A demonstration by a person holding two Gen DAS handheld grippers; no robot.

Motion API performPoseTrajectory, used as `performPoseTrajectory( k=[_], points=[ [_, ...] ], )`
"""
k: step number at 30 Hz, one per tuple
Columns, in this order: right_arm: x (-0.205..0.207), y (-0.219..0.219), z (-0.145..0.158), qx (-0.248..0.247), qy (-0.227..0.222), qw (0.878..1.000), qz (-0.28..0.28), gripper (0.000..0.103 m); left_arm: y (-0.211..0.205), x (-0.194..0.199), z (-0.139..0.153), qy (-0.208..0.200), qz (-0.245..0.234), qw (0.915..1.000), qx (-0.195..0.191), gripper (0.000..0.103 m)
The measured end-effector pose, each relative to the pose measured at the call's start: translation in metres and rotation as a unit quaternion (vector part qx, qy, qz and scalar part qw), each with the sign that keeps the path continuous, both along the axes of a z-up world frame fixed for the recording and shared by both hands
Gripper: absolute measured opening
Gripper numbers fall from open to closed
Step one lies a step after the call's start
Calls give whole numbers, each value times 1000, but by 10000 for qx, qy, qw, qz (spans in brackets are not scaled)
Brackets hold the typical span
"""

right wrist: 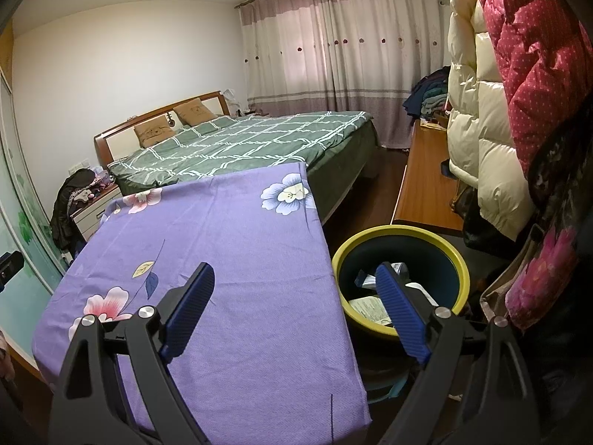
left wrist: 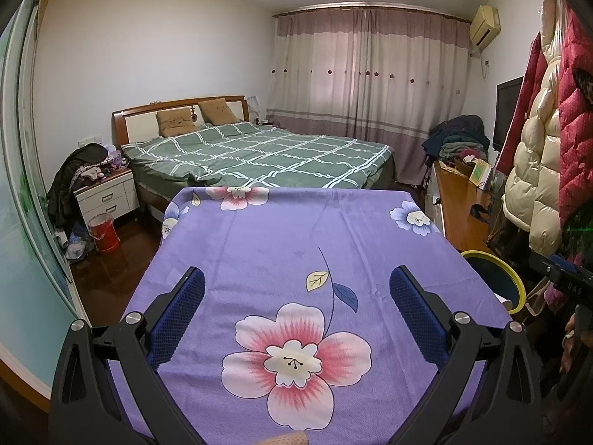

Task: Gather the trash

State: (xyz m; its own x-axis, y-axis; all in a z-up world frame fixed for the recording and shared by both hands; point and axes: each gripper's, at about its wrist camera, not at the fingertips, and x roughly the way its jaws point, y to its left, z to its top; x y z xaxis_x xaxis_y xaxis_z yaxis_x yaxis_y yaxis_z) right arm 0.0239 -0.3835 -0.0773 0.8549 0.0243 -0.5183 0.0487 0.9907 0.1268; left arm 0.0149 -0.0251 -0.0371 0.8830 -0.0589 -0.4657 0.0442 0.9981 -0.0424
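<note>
A purple flowered cloth (left wrist: 281,237) covers the table in front of me, and I see no loose trash on it. My left gripper (left wrist: 296,282) hangs open above the cloth with nothing between its blue pads. My right gripper (right wrist: 294,278) is open too, over the table's right edge (right wrist: 333,282). Its right finger (right wrist: 400,304) stands in front of a yellow-rimmed bin (right wrist: 459,259) beside the table. Papers and wrappers (right wrist: 370,306) lie inside the bin. In the left wrist view the bin (left wrist: 517,282) shows at the table's right corner.
A bed (left wrist: 259,155) with a green checked cover stands behind the table. A wooden sideboard (right wrist: 426,185) and hanging padded coats (right wrist: 493,148) crowd the right side. A nightstand (left wrist: 107,196) and a red bucket (left wrist: 103,233) stand at the left on the dark floor.
</note>
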Motion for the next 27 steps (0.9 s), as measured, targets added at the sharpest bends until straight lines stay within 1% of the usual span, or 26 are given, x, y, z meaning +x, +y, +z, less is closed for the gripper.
performPoseTrajectory(
  k=[27],
  points=[
    [6, 7, -6, -16, 102, 9999, 45, 85, 4, 8, -5, 95, 25, 9999, -41, 98]
  ],
)
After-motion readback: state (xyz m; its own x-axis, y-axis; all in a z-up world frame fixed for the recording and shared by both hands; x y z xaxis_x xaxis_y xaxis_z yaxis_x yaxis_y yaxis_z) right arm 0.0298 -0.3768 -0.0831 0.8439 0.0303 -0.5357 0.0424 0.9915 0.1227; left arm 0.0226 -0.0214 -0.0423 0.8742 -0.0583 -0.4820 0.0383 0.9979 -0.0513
